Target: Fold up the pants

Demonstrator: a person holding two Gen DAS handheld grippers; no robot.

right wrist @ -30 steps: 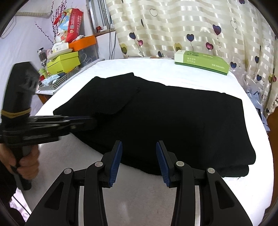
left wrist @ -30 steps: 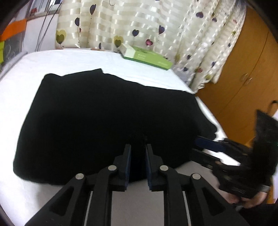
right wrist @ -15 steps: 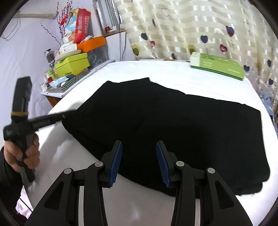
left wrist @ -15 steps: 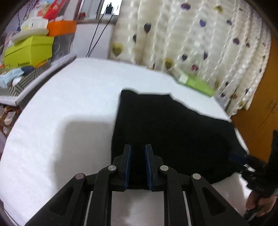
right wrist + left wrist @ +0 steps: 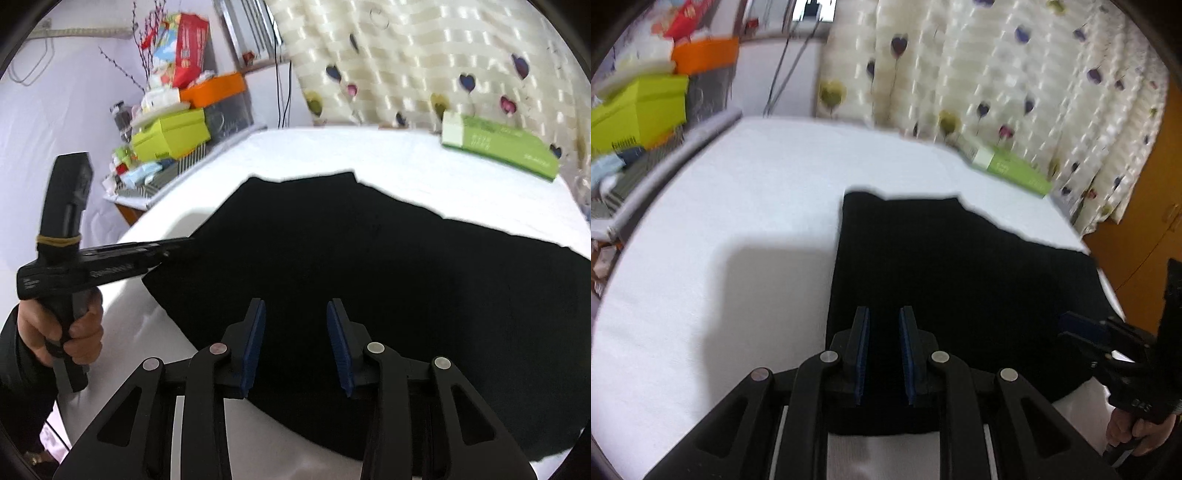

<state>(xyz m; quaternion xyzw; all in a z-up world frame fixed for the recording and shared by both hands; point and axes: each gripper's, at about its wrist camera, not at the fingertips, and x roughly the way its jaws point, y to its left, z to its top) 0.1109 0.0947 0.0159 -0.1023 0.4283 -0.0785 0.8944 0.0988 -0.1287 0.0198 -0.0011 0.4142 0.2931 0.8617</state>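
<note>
Because the black pants (image 5: 369, 295) lie spread flat on the white bed (image 5: 746, 221), already doubled into a broad dark slab, both tools sit along its near edge where a fresh fold would start. The left gripper (image 5: 882, 354) hovers over the near left corner of the cloth with its blue-padded fingers (image 5: 862, 350) set narrow; cloth shows dark between them, but I cannot tell whether they pinch it or merely hang above it. In the right wrist view that same tool reaches in from the left, its tip at the cloth's left edge, gripped by a hand (image 5: 74, 325) in a dark sleeve. The right gripper (image 5: 295, 343) holds its fingers wide apart over the near edge with nothing between them, probably ready to take the hem farther to the right. Working from two spaced points along one edge would let the fabric lift evenly instead of sagging. A green box (image 5: 498, 147) rests at the bed's far side by the heart-print curtain (image 5: 443, 66), well clear of the pants.
</note>
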